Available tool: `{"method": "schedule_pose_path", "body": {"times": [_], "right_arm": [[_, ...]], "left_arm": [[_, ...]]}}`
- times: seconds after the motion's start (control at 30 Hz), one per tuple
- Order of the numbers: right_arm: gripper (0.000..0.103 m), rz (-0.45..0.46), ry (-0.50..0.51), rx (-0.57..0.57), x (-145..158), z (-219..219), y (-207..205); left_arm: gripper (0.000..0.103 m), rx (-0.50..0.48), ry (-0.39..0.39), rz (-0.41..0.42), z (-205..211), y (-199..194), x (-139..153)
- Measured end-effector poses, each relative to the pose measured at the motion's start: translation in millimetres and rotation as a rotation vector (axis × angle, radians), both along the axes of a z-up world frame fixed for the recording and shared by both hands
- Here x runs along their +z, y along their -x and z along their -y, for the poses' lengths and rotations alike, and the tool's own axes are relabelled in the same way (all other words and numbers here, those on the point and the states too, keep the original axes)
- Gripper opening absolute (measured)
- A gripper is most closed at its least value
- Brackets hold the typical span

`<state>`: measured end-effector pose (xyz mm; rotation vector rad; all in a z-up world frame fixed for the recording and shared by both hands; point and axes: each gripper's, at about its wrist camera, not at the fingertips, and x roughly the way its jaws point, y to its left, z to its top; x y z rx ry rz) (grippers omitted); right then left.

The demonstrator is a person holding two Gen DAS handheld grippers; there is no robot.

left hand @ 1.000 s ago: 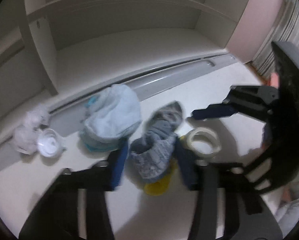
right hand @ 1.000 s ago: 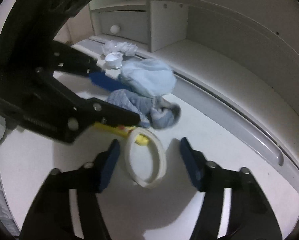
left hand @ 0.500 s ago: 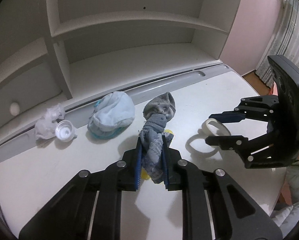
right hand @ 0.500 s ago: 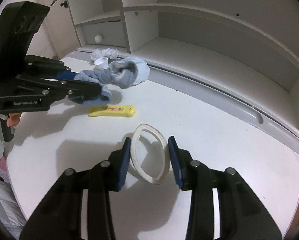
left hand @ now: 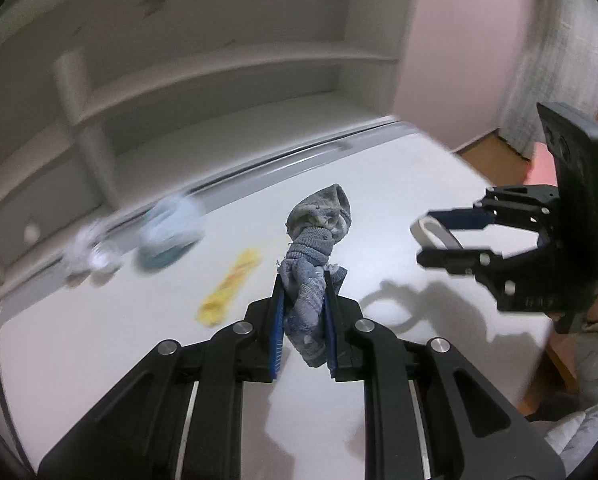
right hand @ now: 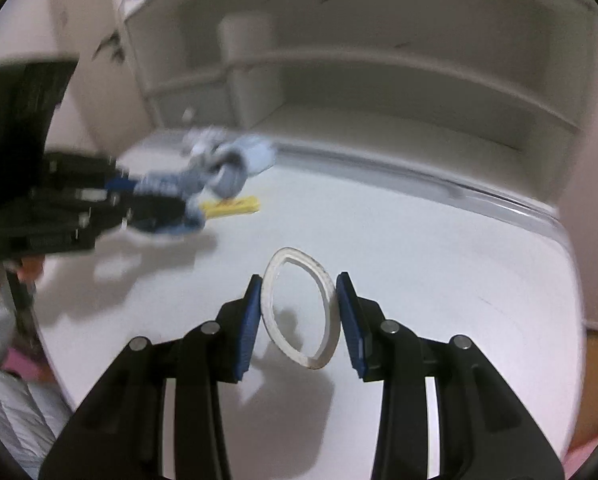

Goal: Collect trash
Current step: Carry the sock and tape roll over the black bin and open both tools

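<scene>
My left gripper (left hand: 303,280) is shut on a grey-blue sock (left hand: 313,264) and holds it lifted above the white desk (left hand: 111,344). My right gripper (right hand: 298,286) is shut on a white tape ring (right hand: 299,312), squeezed into an oval and held above the desk. In the left wrist view the right gripper (left hand: 427,236) is at the right with the tape ring (left hand: 437,233). In the right wrist view the left gripper (right hand: 155,200) is at the left with the sock (right hand: 203,180).
A yellow wrapper (left hand: 229,286) lies on the desk, also in the right wrist view (right hand: 233,206). A light blue cloth bundle (left hand: 171,232), a white lid and crumpled plastic (left hand: 89,252) lie by the shelf unit (left hand: 219,80). The desk's right edge drops to a wooden floor (left hand: 495,148).
Both grippers closed on their objects and lifted them off the desk: the left one with the sock, the right one with the tape ring. The yellow wrapper is now uncovered.
</scene>
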<state>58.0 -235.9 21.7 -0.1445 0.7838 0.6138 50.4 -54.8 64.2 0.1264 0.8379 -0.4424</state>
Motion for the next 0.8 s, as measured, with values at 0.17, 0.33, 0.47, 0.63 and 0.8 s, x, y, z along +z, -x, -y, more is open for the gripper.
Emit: {"method": "schedule_pose_path", "body": {"times": [0.17, 0.33, 0.47, 0.63, 0.8], "right_arm": [[0.038, 0.060, -0.141, -0.257, 30, 130, 55], [0.038, 0.066, -0.238, -0.548, 30, 269, 140], [0.038, -0.006, -0.303, -0.774, -3, 364, 212], [0.038, -0.251, -0.369, -0.934, -113, 427, 240], [0.038, -0.593, -0.456, -1.037, -278, 450, 233]], "left_arm": [[0.016, -0.193, 0.058, 0.030, 87, 23, 17], [0.016, -0.482, 0.092, -0.001, 217, 68, 7], [0.016, -0.703, 0.090, -0.072, 311, 118, -23], [0.016, -0.805, 0.035, -0.296, 401, 156, -126], [0.016, -0.697, -0.139, -0.535, 451, 139, -286]]}}
